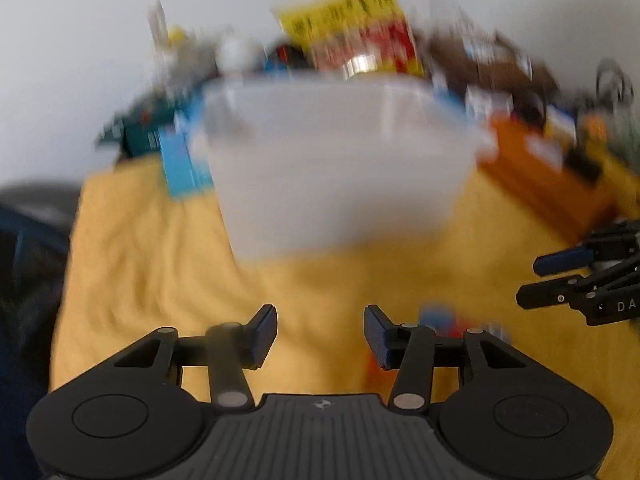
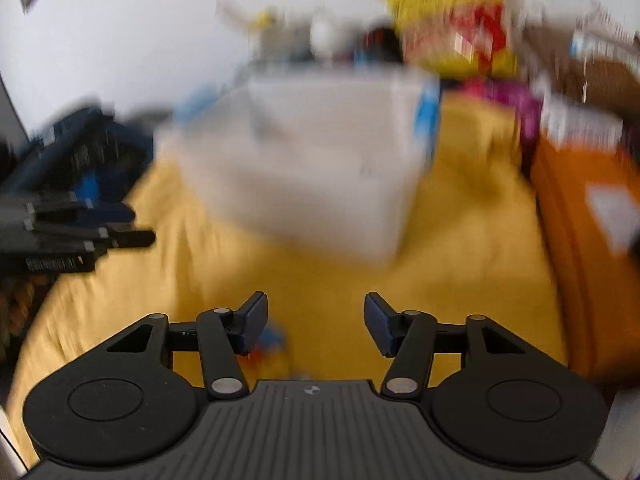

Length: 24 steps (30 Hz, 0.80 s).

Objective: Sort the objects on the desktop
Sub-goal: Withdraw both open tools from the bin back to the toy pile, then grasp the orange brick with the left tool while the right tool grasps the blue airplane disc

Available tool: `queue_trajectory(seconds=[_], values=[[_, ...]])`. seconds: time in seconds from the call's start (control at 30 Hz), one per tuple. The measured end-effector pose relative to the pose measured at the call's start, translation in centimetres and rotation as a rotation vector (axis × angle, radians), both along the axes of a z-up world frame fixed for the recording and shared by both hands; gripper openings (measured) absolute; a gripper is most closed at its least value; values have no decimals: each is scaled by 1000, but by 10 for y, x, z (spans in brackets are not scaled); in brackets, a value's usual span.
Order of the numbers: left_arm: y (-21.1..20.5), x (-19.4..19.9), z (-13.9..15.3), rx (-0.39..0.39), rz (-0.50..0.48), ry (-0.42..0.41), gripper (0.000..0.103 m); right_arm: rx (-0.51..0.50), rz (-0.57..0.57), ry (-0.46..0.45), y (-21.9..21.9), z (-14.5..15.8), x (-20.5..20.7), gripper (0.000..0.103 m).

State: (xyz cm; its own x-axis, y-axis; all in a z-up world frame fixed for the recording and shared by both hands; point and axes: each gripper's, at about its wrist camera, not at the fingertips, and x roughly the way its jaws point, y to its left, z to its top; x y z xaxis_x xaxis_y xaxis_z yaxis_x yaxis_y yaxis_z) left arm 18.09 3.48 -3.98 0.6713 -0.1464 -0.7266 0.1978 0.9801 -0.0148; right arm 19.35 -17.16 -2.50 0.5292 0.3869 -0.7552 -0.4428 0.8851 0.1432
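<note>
Both views are motion-blurred. A translucent white plastic bin (image 1: 340,164) stands on a yellow cloth (image 1: 152,264) ahead of both grippers; it also shows in the right wrist view (image 2: 320,160). My left gripper (image 1: 320,334) is open and empty above the cloth. A small blue and red object (image 1: 440,320) lies on the cloth just behind its right finger. My right gripper (image 2: 316,322) is open and empty; the same blurred blue and red object (image 2: 272,338) lies by its left finger. Each gripper appears at the edge of the other's view: the right gripper (image 1: 580,280) and the left gripper (image 2: 80,236).
An orange box (image 1: 548,176) stands to the right of the bin, also in the right wrist view (image 2: 592,240). A yellow and red package (image 1: 356,28), a blue box (image 1: 180,160) and cluttered small items line the back by the white wall. Dark items (image 2: 80,148) sit off the cloth's left edge.
</note>
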Motion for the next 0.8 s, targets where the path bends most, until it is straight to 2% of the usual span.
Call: queue_trajectory(seconds=[0.1, 0.17, 0.3, 0.63, 0.73, 0.8], values=[[-13, -11, -26, 33, -24, 37, 52, -52, 12, 30, 5, -33, -19, 47], [-18, -11, -32, 27, -22, 46, 52, -50, -2, 50, 6, -44, -23, 47], [-29, -5, -35, 12, -38, 36, 51, -58, 16, 58, 13, -53, -28, 46], [-49, 15, -49, 50, -103, 51, 51, -77, 22, 37, 23, -67, -21, 46], [-50, 16, -54, 67, -124, 65, 43, -88, 34, 28, 28, -70, -18, 47], [-48, 14, -53, 64, -126, 55, 32, -85, 34, 26, 29, -69, -17, 43]])
